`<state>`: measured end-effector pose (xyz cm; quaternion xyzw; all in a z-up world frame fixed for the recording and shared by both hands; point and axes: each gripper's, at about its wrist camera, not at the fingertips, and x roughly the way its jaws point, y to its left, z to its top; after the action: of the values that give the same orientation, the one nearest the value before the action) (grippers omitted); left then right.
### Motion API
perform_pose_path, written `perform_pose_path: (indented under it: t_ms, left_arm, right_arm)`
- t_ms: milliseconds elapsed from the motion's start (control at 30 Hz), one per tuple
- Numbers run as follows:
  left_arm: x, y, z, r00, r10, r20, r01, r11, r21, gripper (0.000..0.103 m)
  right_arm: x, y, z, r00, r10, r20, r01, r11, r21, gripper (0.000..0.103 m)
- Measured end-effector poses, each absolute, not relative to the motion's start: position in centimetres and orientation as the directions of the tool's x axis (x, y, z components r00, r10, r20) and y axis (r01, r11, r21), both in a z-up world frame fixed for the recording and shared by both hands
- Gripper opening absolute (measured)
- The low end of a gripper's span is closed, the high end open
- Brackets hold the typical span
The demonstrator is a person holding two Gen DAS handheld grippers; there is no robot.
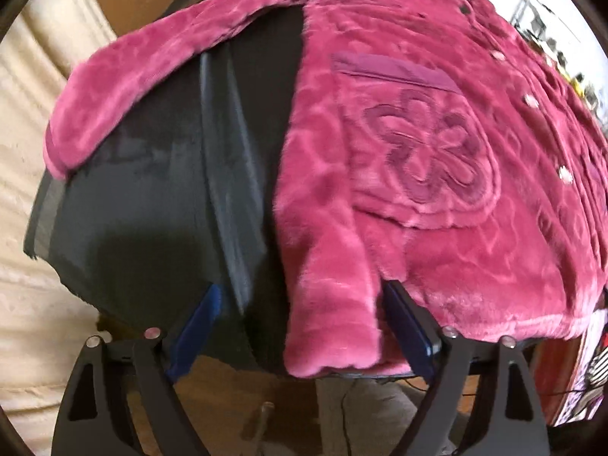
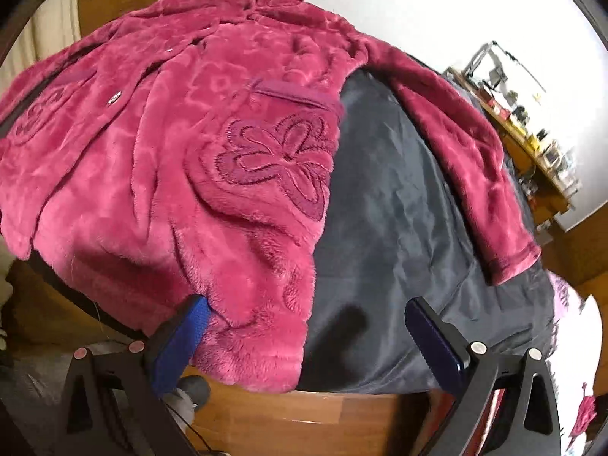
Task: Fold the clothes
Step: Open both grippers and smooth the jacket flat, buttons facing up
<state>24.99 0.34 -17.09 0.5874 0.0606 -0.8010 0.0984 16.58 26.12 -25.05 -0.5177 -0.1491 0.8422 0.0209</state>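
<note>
Left tool [image 1: 300,326] and right tool [image 2: 307,338] gape wide, holding nothing; plush pink jacket [image 1: 437,190] looks soft, bulky, limp: grip its hem corners.

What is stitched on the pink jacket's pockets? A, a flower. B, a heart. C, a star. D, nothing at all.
A: a darker flower outline is embroidered on the pocket of the jacket, and the left wrist view shows another flower on the other pocket.
</note>
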Motion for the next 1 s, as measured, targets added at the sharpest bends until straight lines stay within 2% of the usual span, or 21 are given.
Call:
perform_pose_path:
  t_ms: [167, 300, 433, 633, 1000]
  left_arm:
    - [25.2, 0.7, -16.5, -0.290, -0.124, -0.949, 0.233, -0.971, 0.055, 0.092]
    - [25.5, 2.9, -15.0, -0.337, -0.077, -0.938, 0.170, -0.985, 0.020, 0.093]
    - [26.0, 7.7, -13.7, -0.400, 0.004, -0.916, -0.017, -1.000, 0.003, 0.093]
    - [28.0, 16.4, -14.1, -0.421, 0.086, -0.903, -0.350, -0.934, 0.074, 0.093]
    - [27.1, 24.6, -15.3, -0.468, 0.129, -0.874, -0.553, -0.815, 0.176, 0.092]
  right_arm:
    - [17.8, 24.9, -23.5, -0.482, 0.186, -0.856, 0.127, -0.952, -0.279, 0.103]
    - [18.9, 22.4, -21.8, -0.506, 0.056, -0.861, 0.173, -0.971, -0.165, 0.103]
    - [19.6, 19.9, -21.6, -0.493, -0.013, -0.870, 0.193, -0.976, -0.095, 0.103]
    - [20.4, 18.7, -21.6, -0.479, -0.039, -0.877, 0.180, -0.982, -0.055, 0.103]
    - [20.6, 21.4, -22.7, -0.432, -0.049, -0.901, 0.066, -0.998, 0.022, 0.103]
